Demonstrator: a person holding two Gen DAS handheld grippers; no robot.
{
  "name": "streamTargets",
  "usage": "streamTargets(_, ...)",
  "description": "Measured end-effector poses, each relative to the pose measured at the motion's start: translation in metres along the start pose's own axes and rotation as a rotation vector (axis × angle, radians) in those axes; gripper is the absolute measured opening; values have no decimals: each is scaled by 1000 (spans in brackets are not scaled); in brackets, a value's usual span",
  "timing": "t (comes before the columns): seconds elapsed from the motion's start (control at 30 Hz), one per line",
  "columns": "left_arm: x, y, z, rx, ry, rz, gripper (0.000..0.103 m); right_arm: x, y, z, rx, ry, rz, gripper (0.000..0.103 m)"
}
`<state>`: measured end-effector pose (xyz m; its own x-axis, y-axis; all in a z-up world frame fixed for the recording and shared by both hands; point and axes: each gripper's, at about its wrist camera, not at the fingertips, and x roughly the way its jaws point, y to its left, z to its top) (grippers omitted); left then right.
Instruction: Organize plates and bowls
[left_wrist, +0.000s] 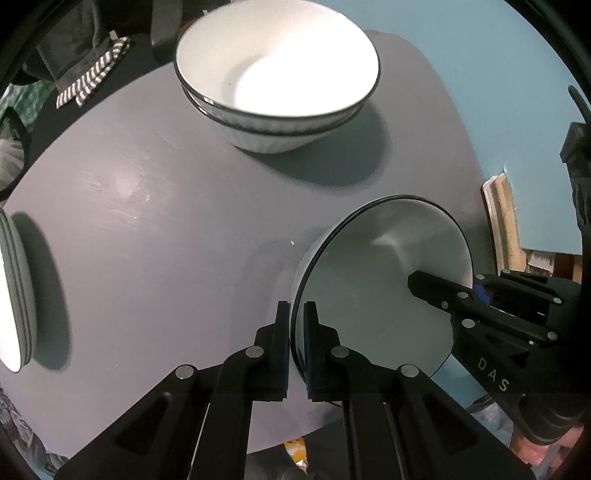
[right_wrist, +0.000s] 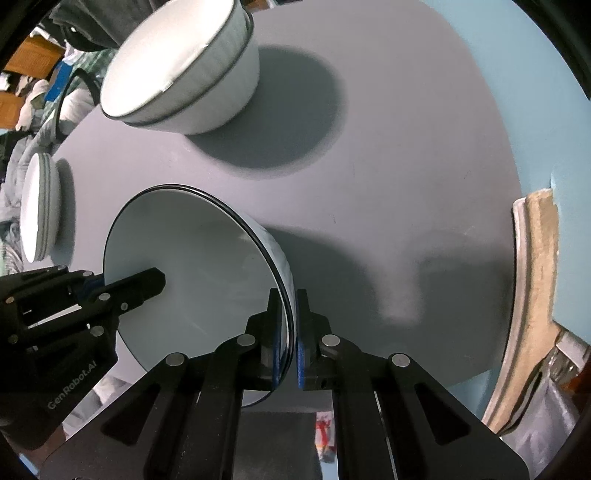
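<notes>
A white ceramic bowl with a thin black rim (left_wrist: 384, 280) hangs tilted above the grey round desk (left_wrist: 147, 229), its rim clamped on two opposite sides. Two matching white bowls (left_wrist: 277, 81) sit nested upright farther back. A stack of white plates (right_wrist: 38, 210) lies near the desk's left edge.

From my left camera I read "DAS" in pale letters on the right gripper (left_wrist: 424, 286) body. From my right camera, "GenRobot.AI" runs along the left gripper (right_wrist: 157, 282) body.
</notes>
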<state>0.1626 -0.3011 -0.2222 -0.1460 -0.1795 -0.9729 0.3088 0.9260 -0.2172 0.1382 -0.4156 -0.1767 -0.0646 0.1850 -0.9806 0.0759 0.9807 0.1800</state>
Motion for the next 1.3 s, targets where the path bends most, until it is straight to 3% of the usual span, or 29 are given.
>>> streamTargets(0.4,-35,6,4,-4,-65,6,6,-33,2,6,-29,-49,-10,5)
streamTargets(0.77,-71,17,36,-10,-138,28,6,-39,24,20,-84,-100,-23,6)
streamTargets(1.3,-73,40,99,-67,-137,52,6,-39,36,92,-113,-53,-5,5)
